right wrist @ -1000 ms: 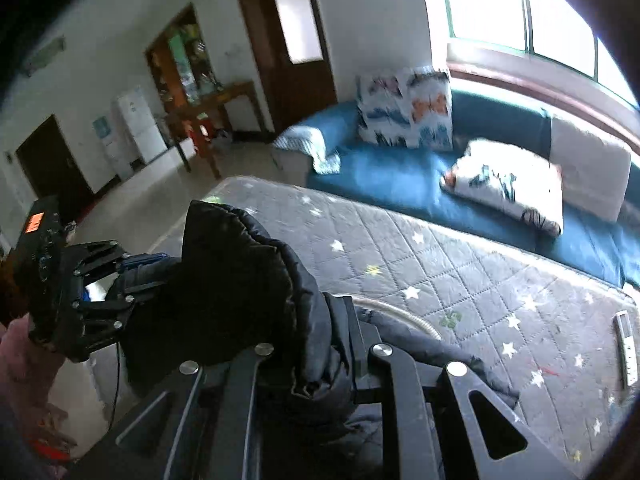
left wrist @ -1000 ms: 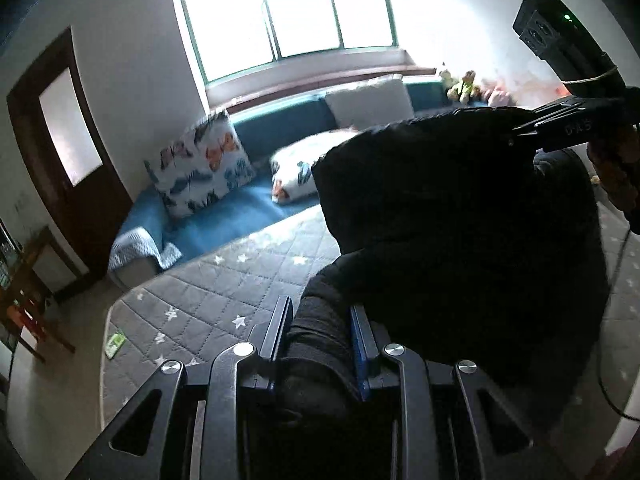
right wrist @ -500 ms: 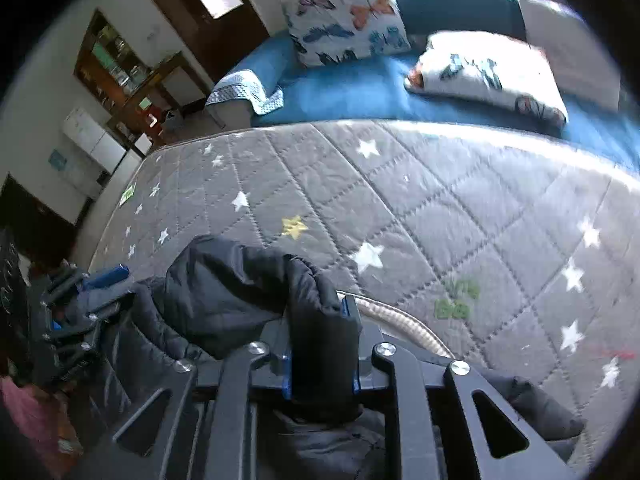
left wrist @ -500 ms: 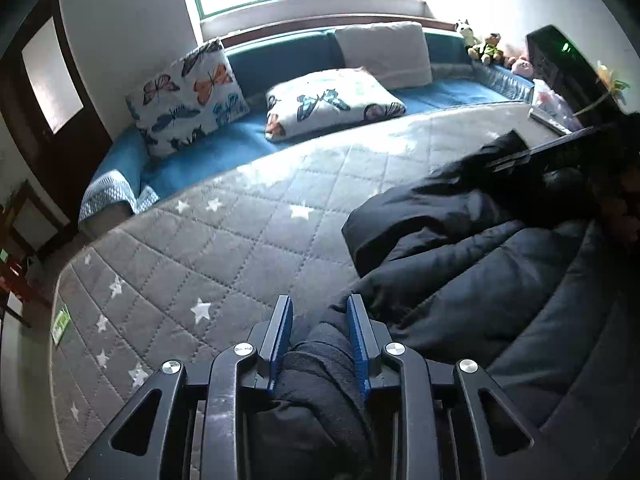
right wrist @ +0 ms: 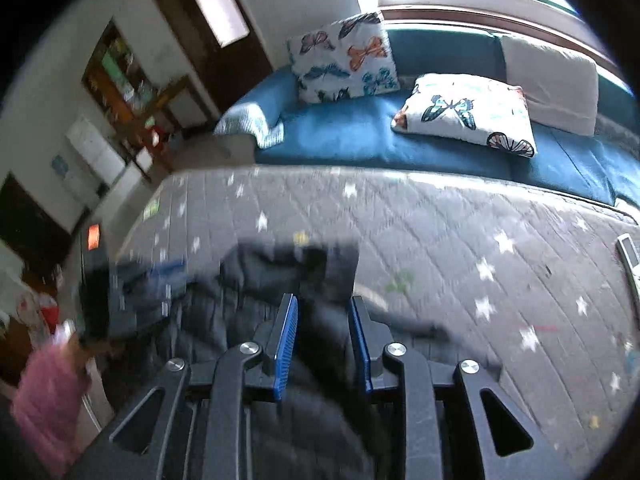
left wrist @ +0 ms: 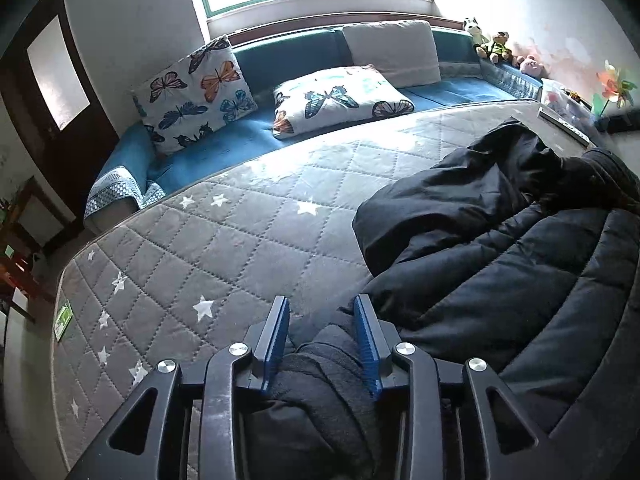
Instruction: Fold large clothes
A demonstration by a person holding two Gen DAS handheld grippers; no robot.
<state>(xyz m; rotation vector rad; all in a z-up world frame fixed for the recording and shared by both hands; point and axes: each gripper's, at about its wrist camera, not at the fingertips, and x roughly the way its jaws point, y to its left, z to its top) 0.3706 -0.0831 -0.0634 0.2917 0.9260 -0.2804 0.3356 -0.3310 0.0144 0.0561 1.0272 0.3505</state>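
Lowered onto the mattress (left wrist: 224, 248), jacket (left wrist: 500, 248) sits between parted left gripper (left wrist: 322, 312) fingers.

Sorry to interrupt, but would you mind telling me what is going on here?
A person with a gripper in each hand is folding a big black padded jacket on a grey star-patterned mattress. The jacket lies bunched on the mattress. The left gripper has part of the jacket between its open fingers, and the right gripper also has jacket fabric between its parted fingers, though that view is blurred.
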